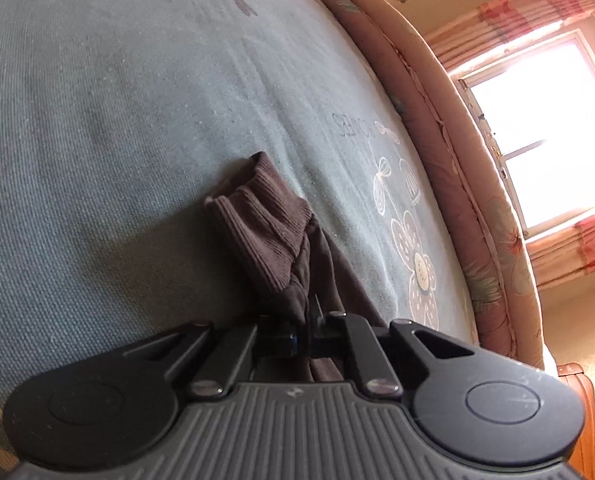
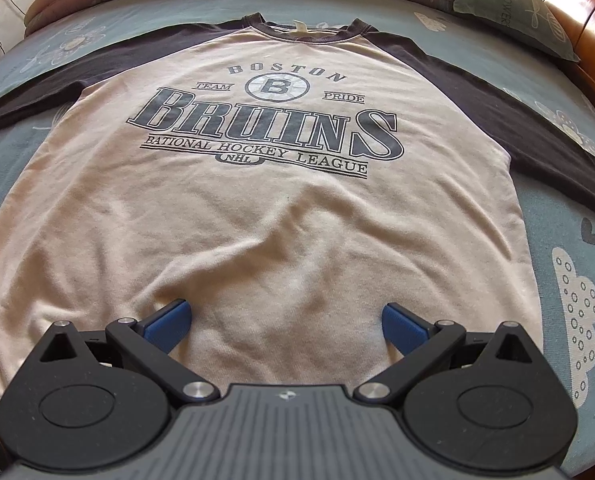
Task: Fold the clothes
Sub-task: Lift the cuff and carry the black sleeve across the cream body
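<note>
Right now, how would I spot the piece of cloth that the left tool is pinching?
Start at the blue-green flowered bedsheet. The left gripper is shut on a dark brown sleeve of the cream sweatshirt. Its ribbed cuff sets it apart from the sheet.

Black grippers, seemingly blue-padded fingers.

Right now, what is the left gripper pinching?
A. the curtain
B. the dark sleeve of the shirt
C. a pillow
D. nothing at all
B: the left gripper is shut on the dark sleeve, with the sleeve's ribbed cuff sticking out past its fingers over the blue bedsheet.
</note>
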### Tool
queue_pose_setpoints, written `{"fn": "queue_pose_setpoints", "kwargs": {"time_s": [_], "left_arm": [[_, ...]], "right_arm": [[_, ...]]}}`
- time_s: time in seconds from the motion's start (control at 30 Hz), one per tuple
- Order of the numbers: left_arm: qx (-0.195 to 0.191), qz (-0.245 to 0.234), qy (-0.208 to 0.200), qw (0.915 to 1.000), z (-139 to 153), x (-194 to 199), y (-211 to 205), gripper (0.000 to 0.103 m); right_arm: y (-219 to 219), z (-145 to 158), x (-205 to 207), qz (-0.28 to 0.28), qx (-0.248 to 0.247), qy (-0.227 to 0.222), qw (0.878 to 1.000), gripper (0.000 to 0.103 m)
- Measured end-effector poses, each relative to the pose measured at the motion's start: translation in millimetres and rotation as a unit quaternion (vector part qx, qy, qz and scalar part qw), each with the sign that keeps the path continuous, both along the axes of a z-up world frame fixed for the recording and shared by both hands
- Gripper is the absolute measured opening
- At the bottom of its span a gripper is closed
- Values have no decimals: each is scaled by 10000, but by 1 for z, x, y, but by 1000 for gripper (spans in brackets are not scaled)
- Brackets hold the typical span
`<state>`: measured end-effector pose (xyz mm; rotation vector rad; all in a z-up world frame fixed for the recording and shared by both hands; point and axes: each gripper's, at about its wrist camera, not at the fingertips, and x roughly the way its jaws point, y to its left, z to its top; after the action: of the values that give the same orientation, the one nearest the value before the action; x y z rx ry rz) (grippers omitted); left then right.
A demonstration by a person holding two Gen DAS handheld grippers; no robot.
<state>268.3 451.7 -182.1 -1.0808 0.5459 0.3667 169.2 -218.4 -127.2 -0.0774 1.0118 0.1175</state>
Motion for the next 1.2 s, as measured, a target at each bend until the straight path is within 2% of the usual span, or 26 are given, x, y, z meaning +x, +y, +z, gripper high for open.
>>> {"fn": "queue_pose_setpoints", "kwargs": {"time_s": [0.23,0.47,0.67,0.93,1.2], "left_arm": [[544,-252,122,9981,39,27,-20,3],[965,-578,-82,9936,88,35,-45,3],[1264,-985,-304,9866,128,50,-89,3],[1429,-1495,-503,9771,170,70,-157,3],[1466,-1900,-628,9687,198,95,-217,3]], "right_arm": [[-7,2,-6,-29,40,-36,10000,103],[-17,8,-14,-13,209,-156,9997,103],[-24,18,-24,193,490,-226,9984,103],[-22,41,-35,602,802,-481,9938,103],[-35,35,-48,717,1028,-449,9911,103]]}}
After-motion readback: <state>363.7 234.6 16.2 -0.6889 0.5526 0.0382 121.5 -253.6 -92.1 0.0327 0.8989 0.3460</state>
